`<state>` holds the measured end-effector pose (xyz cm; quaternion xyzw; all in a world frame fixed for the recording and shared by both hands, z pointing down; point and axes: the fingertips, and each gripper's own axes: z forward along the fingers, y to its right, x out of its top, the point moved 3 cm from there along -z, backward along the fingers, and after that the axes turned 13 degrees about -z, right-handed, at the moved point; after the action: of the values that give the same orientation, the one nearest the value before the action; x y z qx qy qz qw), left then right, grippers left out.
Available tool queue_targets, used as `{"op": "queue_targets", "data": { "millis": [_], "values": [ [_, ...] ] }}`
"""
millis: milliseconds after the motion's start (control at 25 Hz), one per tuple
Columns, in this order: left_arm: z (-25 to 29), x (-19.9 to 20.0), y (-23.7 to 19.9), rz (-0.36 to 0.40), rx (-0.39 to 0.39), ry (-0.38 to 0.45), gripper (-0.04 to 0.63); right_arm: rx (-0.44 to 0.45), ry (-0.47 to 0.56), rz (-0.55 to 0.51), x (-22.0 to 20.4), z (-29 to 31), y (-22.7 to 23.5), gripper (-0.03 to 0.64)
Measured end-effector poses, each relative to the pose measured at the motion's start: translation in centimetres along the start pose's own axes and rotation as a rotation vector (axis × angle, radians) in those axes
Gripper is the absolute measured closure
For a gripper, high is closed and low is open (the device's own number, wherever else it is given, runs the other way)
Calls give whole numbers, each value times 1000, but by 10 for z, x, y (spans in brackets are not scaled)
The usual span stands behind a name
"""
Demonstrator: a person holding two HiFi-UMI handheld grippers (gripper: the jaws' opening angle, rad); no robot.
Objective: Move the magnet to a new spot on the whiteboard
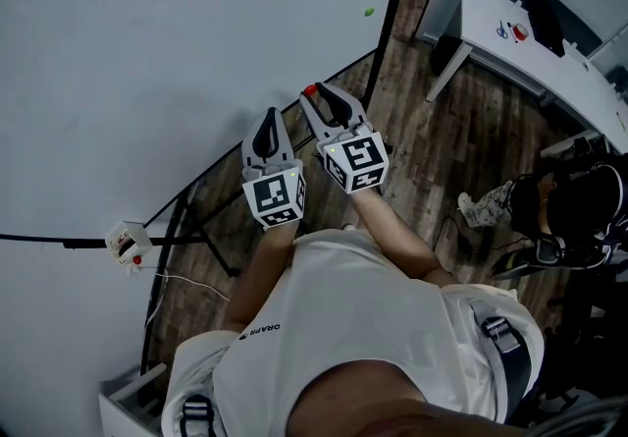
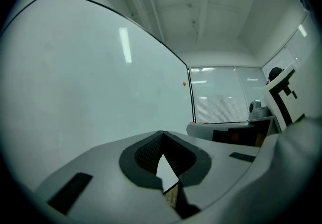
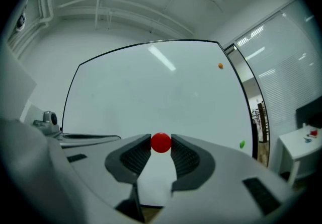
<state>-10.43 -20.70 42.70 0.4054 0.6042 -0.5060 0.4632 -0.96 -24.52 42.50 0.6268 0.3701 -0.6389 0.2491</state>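
Right claw (image 3: 161,140) pinches the small round red magnet (image 3: 161,144); light, hard, likely slick, best held across its middle; left claw (image 2: 161,137) closed, empty

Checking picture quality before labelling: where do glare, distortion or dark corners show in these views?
Left gripper view: fisheye bows the whiteboard edge, a lamp's glare streak lies on it, corners are black. Right gripper view: same bowing and streak; the magnet is sharp. Head view: even light, no streak on the whiteboard.
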Motion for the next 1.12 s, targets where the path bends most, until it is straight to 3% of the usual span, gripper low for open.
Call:
{"op": "queue_targets", "data": {
  "millis": [1120],
  "values": [
    [-7,-2,-3,-9,13,0,594,41,5,-10,9,37,4,486]
  ]
}}
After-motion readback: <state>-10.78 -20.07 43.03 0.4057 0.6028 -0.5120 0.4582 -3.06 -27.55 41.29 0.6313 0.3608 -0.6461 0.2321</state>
